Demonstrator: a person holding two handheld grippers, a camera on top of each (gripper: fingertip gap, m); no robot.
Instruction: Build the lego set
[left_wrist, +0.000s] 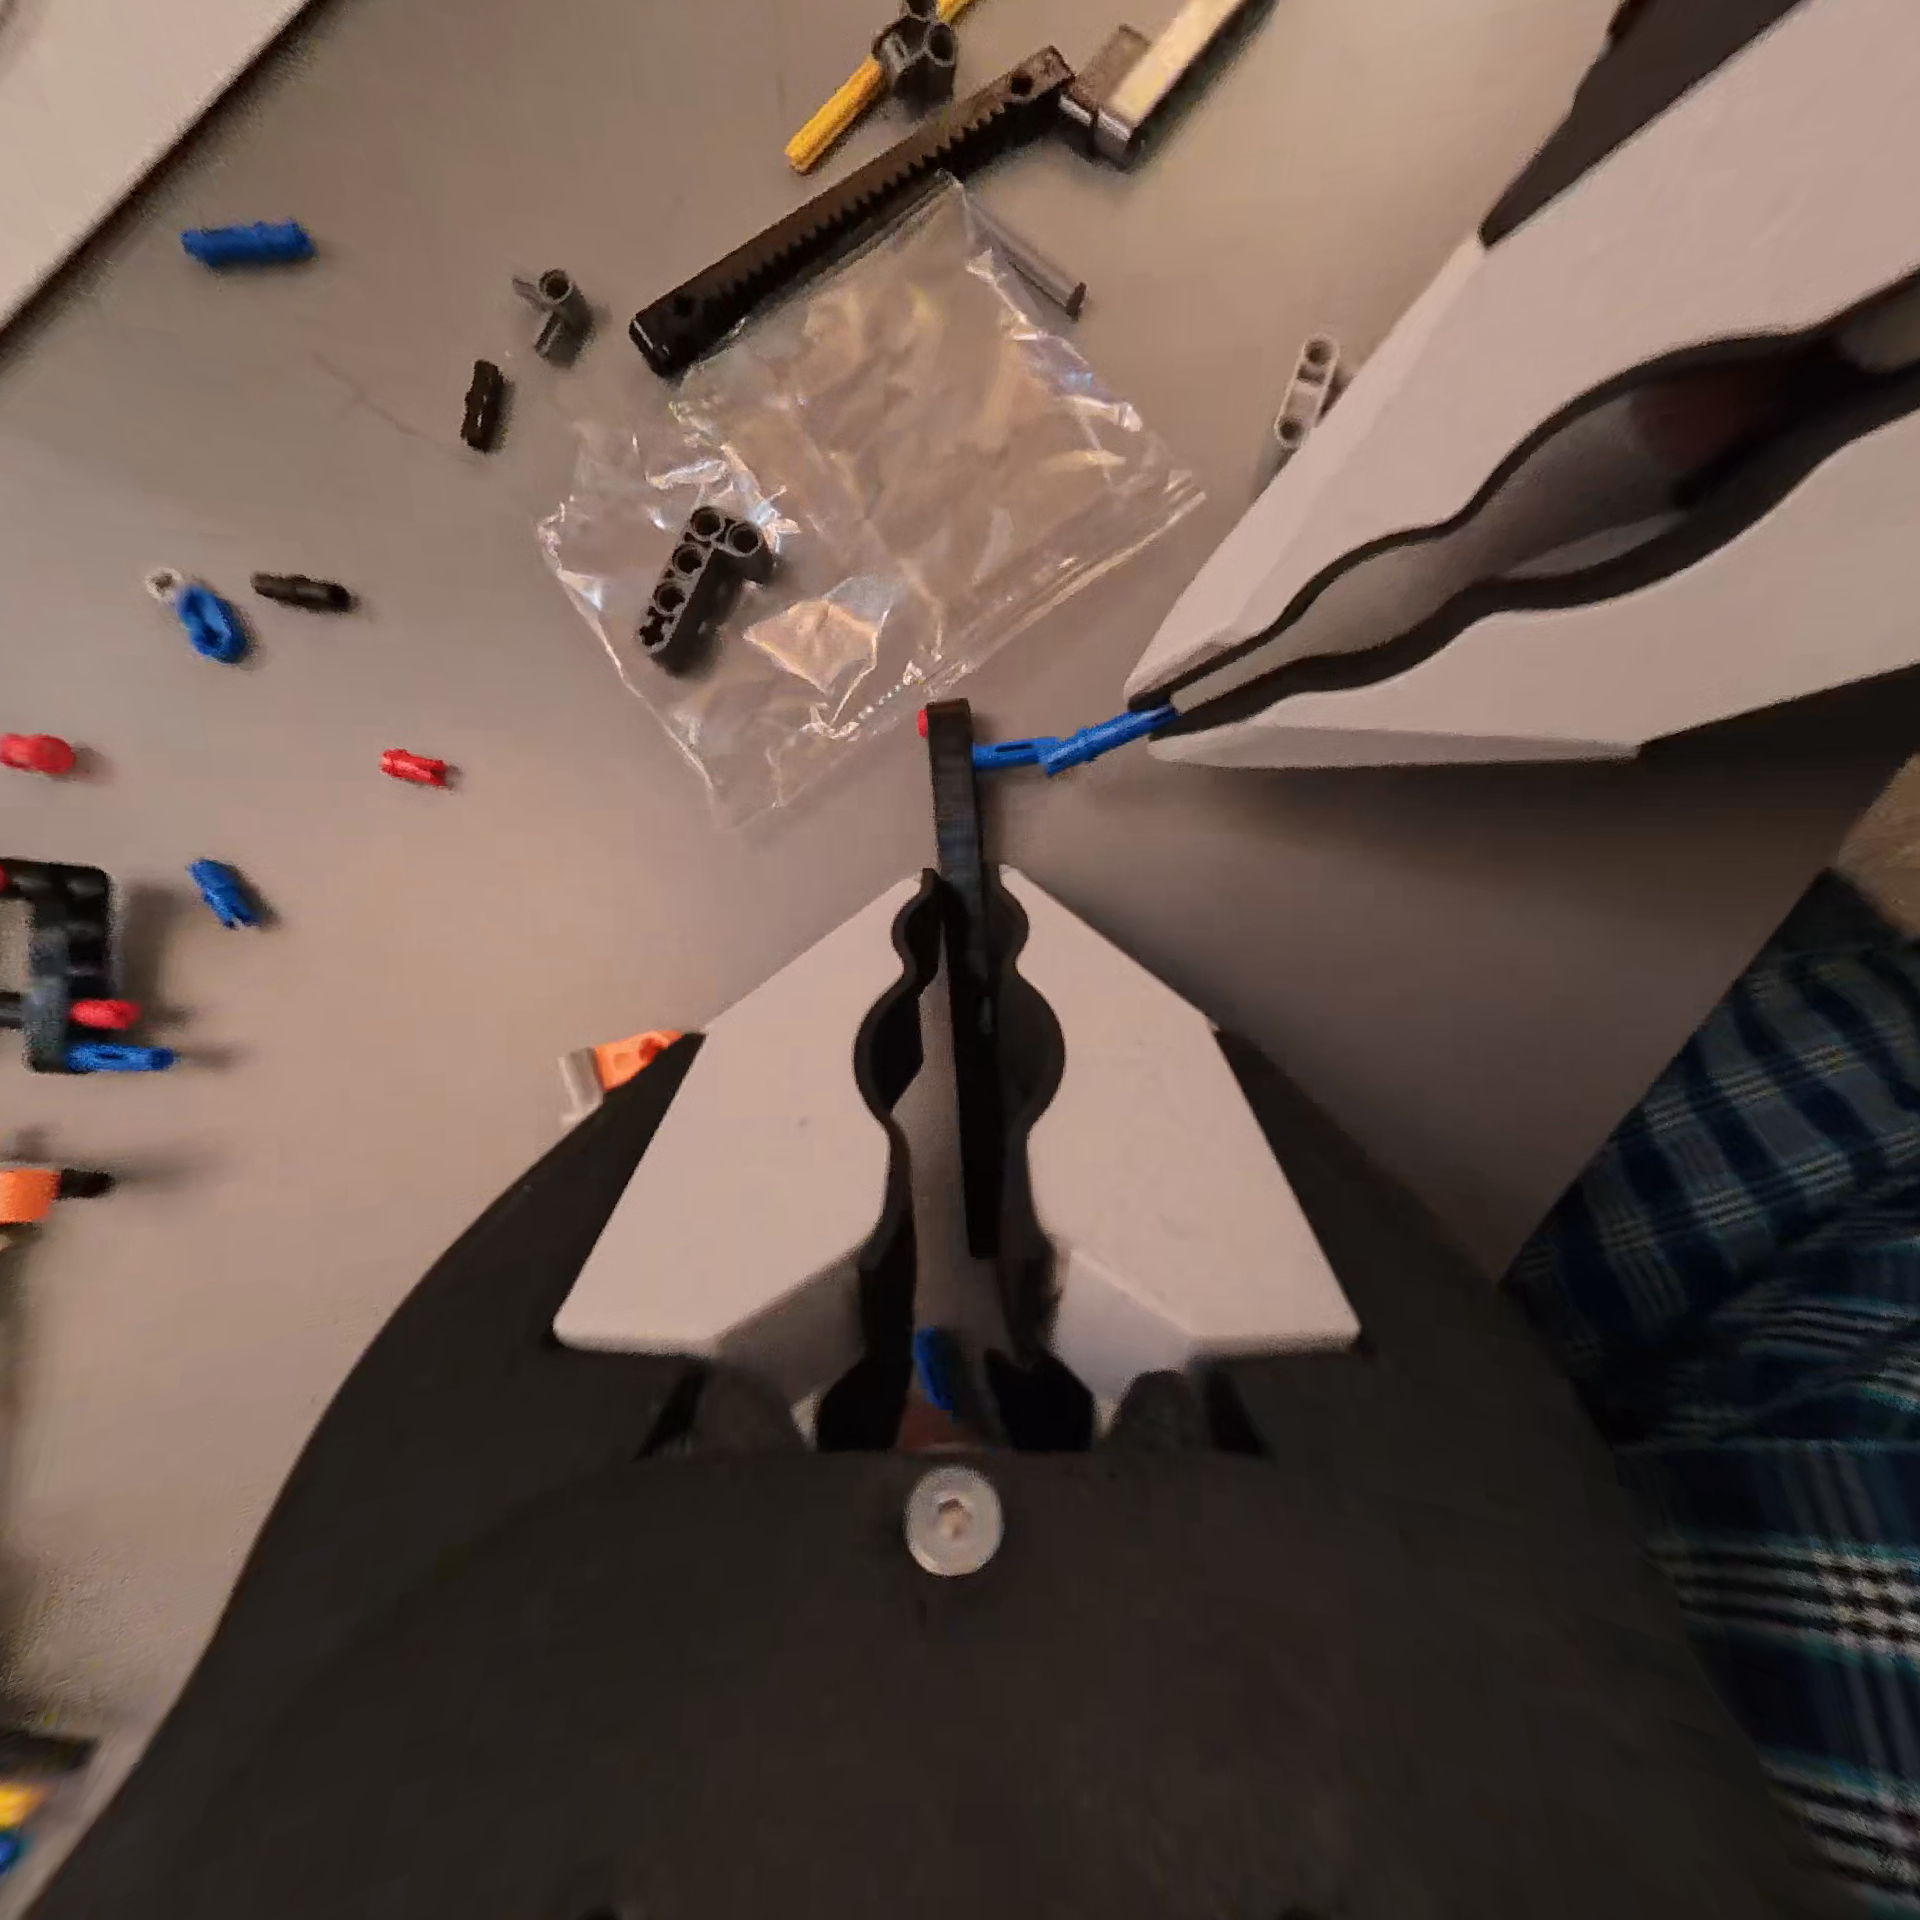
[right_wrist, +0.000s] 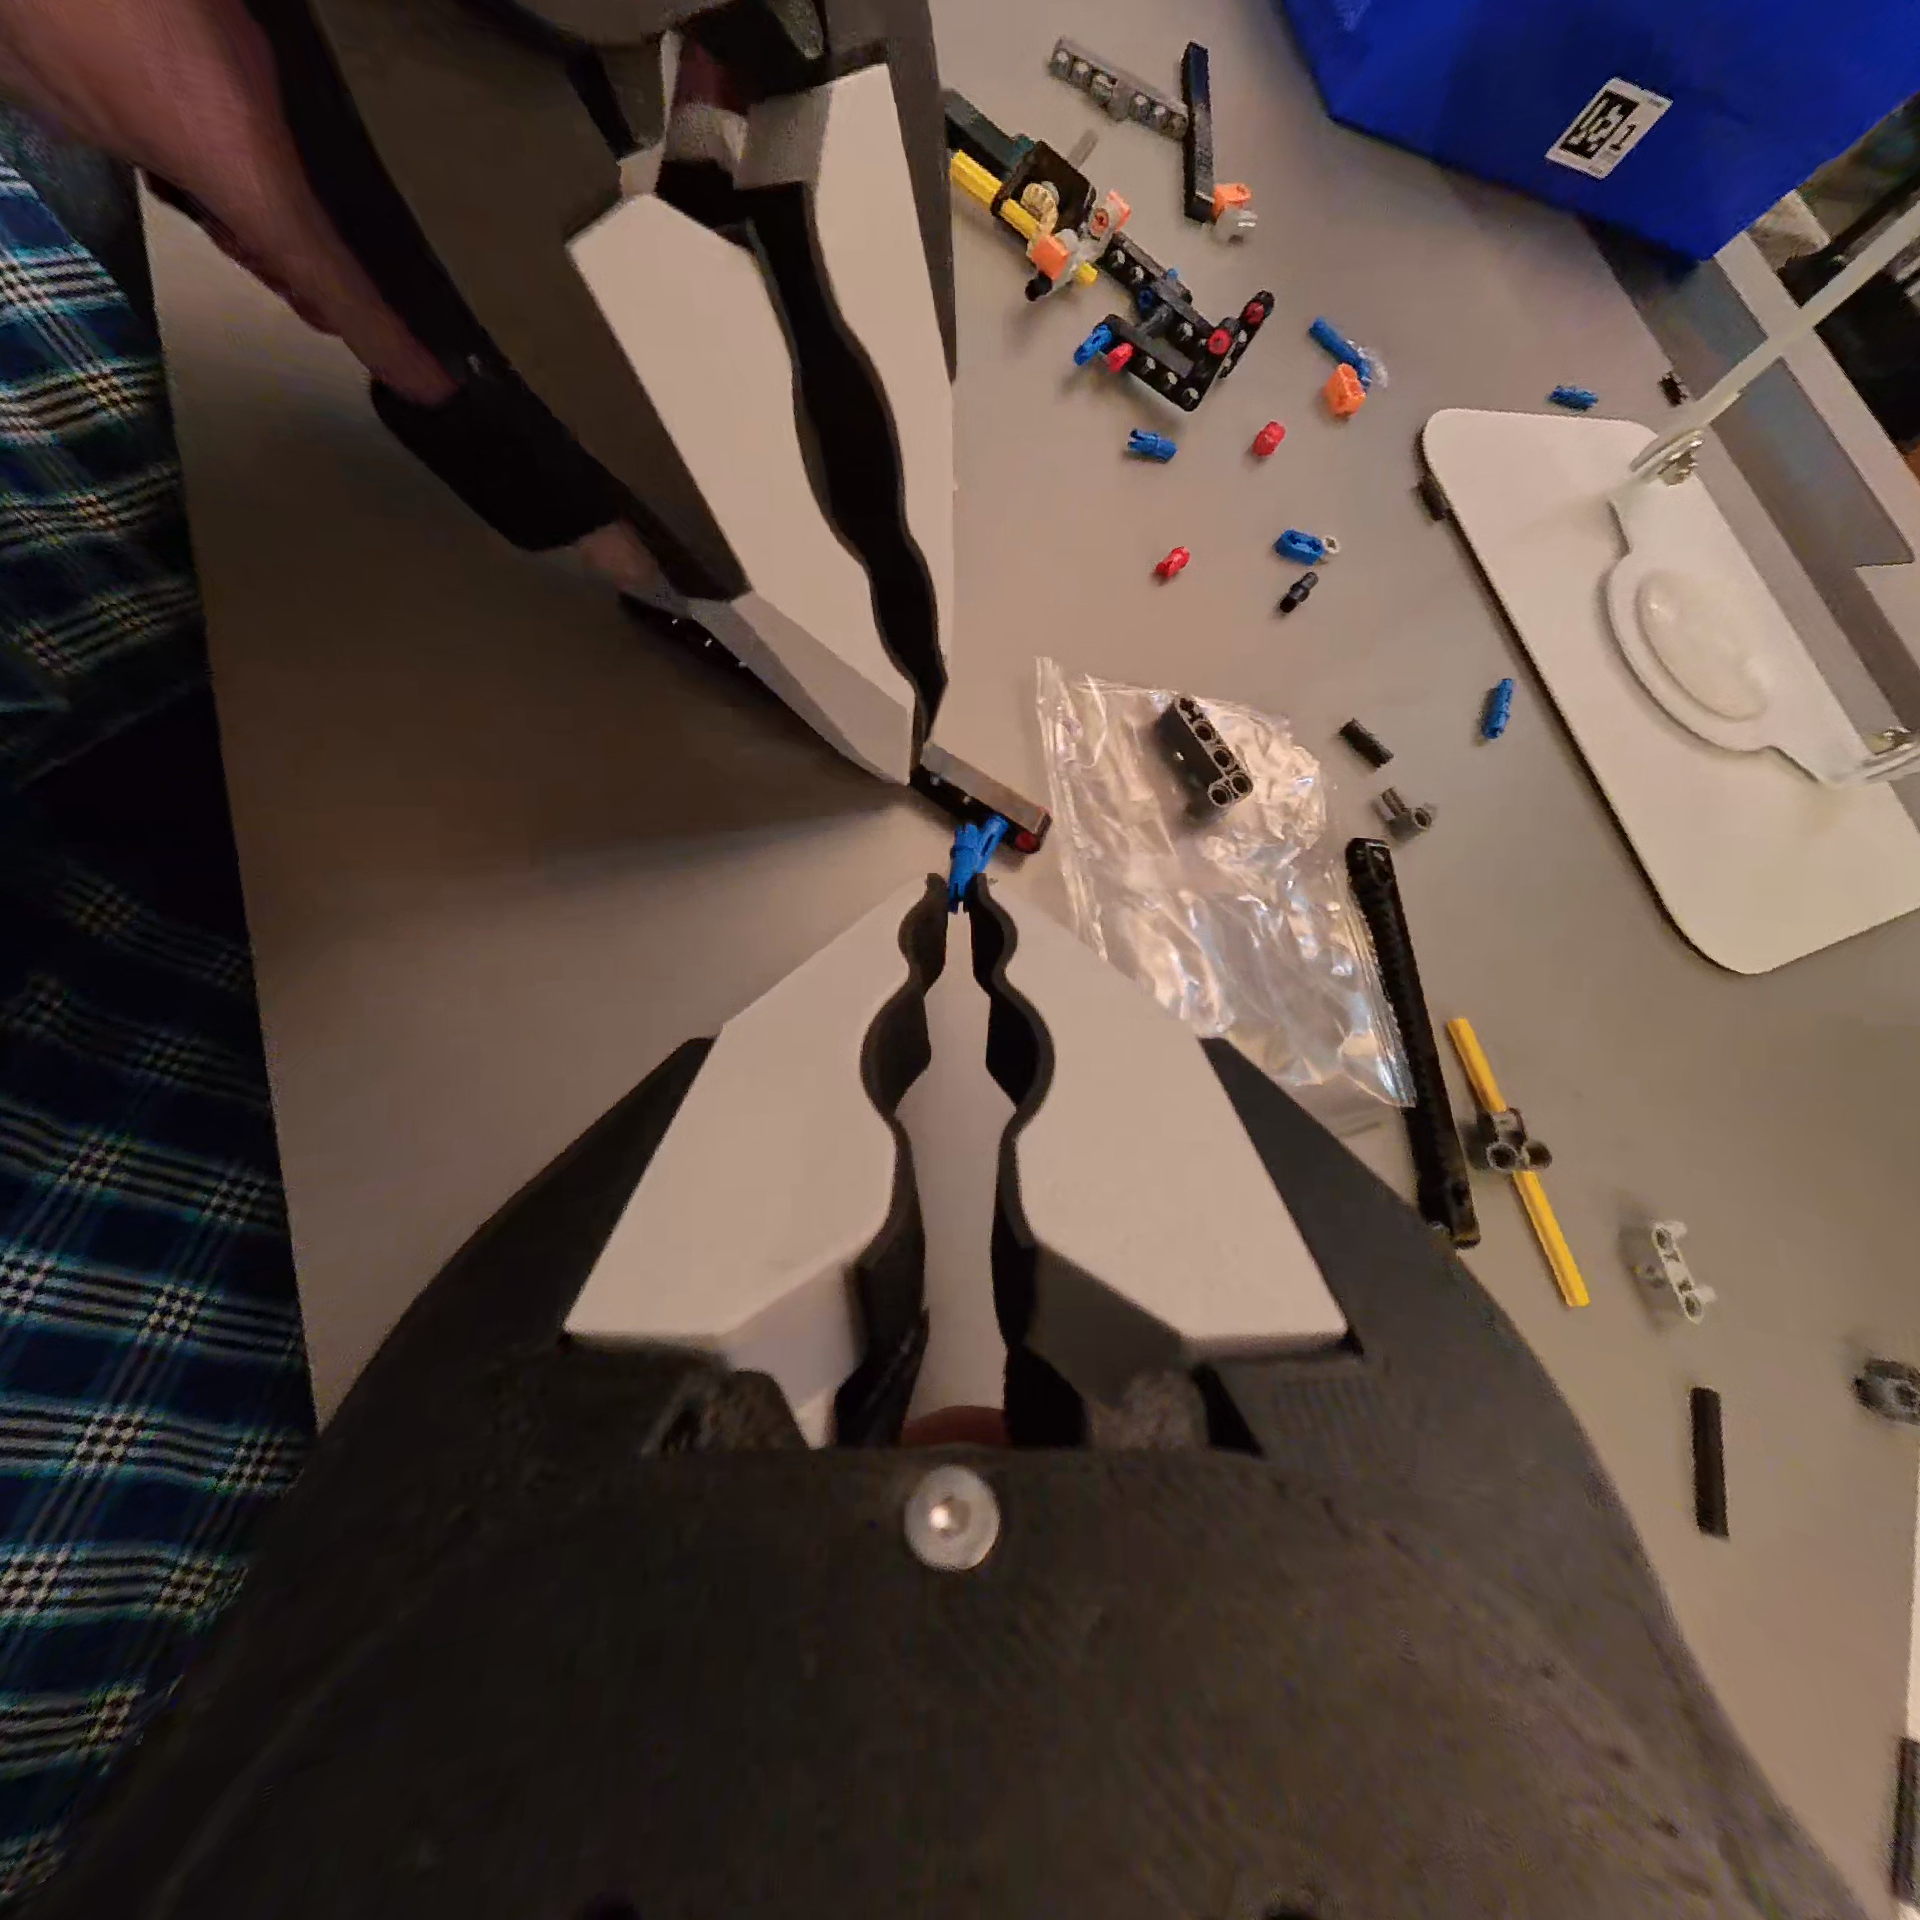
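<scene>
Left claw clenched on a black beam, held on edge above the grey surface. Blue pin touches the beam's far end. Right claw clamps that pin's other end. Clear bag lies just beyond.

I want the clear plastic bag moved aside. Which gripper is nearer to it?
Left, marginally. The left gripper points at the clear plastic bag; the right gripper is beside it.
</scene>
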